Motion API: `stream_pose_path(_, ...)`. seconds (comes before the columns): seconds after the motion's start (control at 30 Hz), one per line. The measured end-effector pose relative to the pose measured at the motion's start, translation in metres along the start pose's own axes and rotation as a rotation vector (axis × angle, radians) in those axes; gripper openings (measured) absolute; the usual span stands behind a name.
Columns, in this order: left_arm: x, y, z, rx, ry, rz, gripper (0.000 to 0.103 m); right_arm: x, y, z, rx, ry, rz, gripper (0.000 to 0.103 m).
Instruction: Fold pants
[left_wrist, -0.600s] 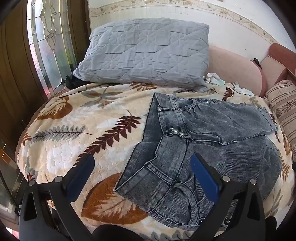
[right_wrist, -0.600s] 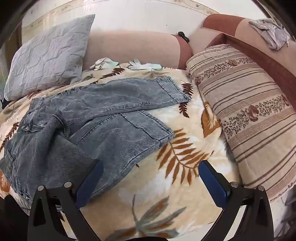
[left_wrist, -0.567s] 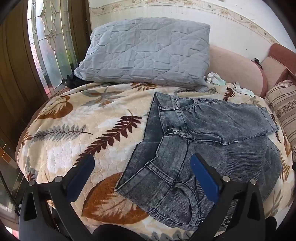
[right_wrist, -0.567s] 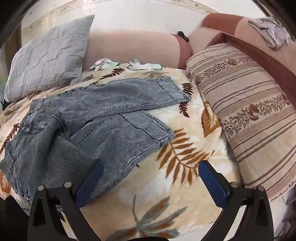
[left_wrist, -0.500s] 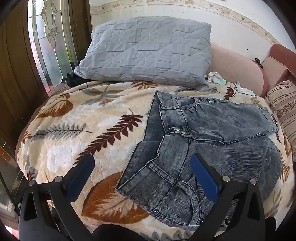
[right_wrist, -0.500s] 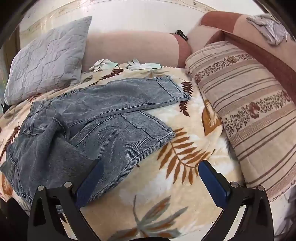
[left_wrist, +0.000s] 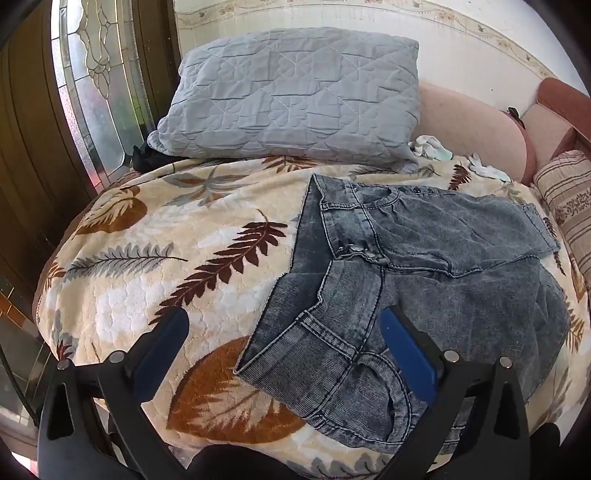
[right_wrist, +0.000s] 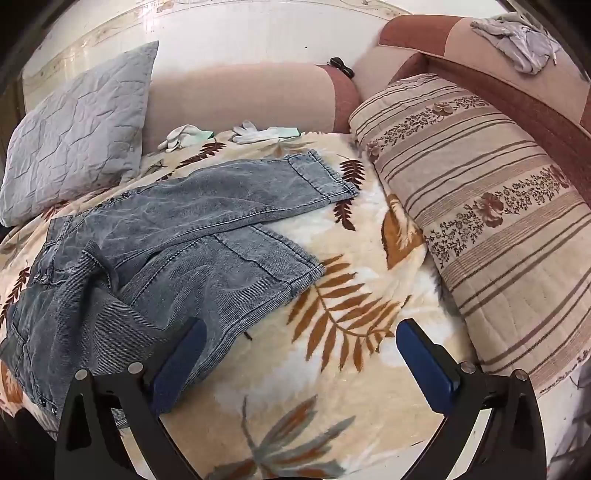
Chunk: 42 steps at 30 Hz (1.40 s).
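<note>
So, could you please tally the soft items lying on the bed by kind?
Pants: 1
Pillows: 2, grey quilted and striped floral
White gloves: 2
Total: 5

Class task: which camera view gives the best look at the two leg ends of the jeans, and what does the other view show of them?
The right wrist view: both hems of the jeans lie unobstructed on the blanket. The left wrist view mainly shows the waistband; the hems sit at the far right edge, distorted.
</note>
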<state>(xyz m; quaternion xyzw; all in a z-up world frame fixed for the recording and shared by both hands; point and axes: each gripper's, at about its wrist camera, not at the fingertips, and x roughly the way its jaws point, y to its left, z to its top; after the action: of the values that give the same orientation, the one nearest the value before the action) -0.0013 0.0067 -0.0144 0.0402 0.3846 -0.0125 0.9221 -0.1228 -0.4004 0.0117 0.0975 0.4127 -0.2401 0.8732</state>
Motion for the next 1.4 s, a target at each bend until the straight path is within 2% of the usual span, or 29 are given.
stream_pose_path(1.4,0.014,0.000,-0.004,-0.012,0.065,0.008,0.103,0.001,0.001,-0.001,-0.007,-0.008,0.013,0.103)
